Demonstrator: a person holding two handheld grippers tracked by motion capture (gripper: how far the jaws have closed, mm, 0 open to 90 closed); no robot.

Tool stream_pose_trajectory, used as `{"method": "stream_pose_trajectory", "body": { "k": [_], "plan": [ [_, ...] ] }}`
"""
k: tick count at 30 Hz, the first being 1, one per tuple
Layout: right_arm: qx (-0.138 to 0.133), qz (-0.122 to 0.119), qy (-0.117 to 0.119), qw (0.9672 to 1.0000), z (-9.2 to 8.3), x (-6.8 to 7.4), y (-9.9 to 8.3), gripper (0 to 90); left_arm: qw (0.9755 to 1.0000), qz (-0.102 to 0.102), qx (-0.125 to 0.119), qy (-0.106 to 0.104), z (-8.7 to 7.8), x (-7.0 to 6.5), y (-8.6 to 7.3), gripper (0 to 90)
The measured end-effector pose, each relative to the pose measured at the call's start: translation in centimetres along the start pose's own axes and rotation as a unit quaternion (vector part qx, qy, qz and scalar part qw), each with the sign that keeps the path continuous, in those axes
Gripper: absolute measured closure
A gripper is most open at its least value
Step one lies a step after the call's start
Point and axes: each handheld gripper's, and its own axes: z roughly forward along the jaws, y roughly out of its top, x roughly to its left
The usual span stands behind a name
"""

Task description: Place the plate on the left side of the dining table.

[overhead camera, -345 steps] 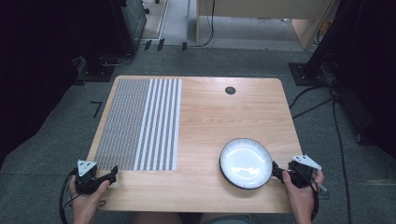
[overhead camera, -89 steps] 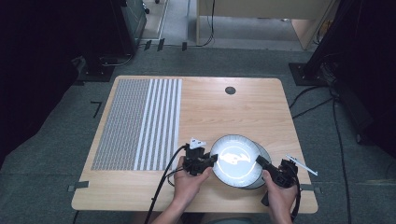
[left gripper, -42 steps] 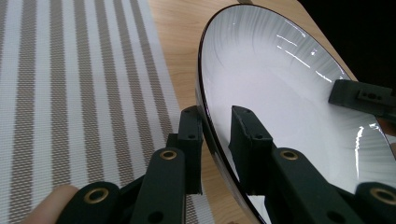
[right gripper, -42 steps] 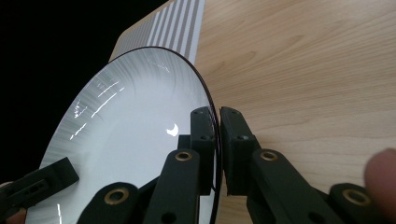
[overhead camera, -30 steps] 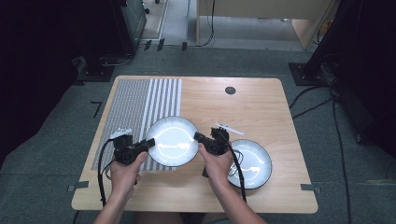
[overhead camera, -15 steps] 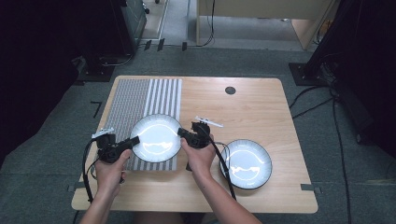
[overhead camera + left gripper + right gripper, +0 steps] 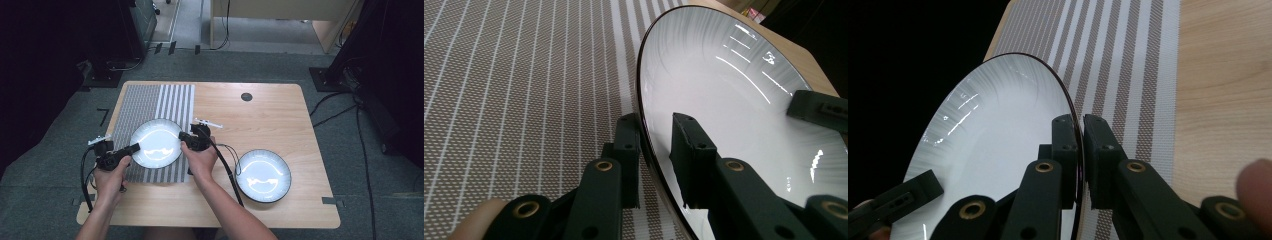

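You are holding a white plate with a thin dark rim between your two grippers, over the striped placemat on the left half of the wooden table. Your left gripper bites the plate's rim at about 9 o'clock. In the left gripper view its jaws stand a little apart, one on each side of the rim, the outer one against the plate's underside and the inner one over its white face. Your right gripper takes the rim at about 3 o'clock; in the right gripper view its jaws are nearly closed with the plate's edge pinched between them. A second plate of the same kind lies flat on the bare wood at about 4 o'clock from the held one, well apart from it.
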Motion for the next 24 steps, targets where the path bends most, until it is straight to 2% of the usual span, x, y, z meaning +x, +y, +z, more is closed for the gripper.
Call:
{"method": "stream_pose_trajectory", "body": {
  "k": [8,12,17,24],
  "plan": [
    [0.000,-0.009,0.002,1.0000,1.7,0.7,0.5,84.6,0.9999,-0.008,-0.006,0.009,0.6,1.2,0.8,74.2],
    [0.002,0.002,0.006,1.0000,3.0,0.7,0.8,84.8,0.9997,-0.009,-0.009,0.020,1.0,1.7,1.5,74.3],
    [0.002,0.006,0.001,1.0000,4.7,0.7,1.2,84.7,0.9991,-0.019,-0.007,0.036,2.5,2.7,2.4,74.2],
    [0.000,0.009,-0.007,0.9999,6.8,0.2,2.0,84.8,0.9986,-0.023,-0.006,0.047,4.0,3.3,3.3,74.2]
  ]
}}
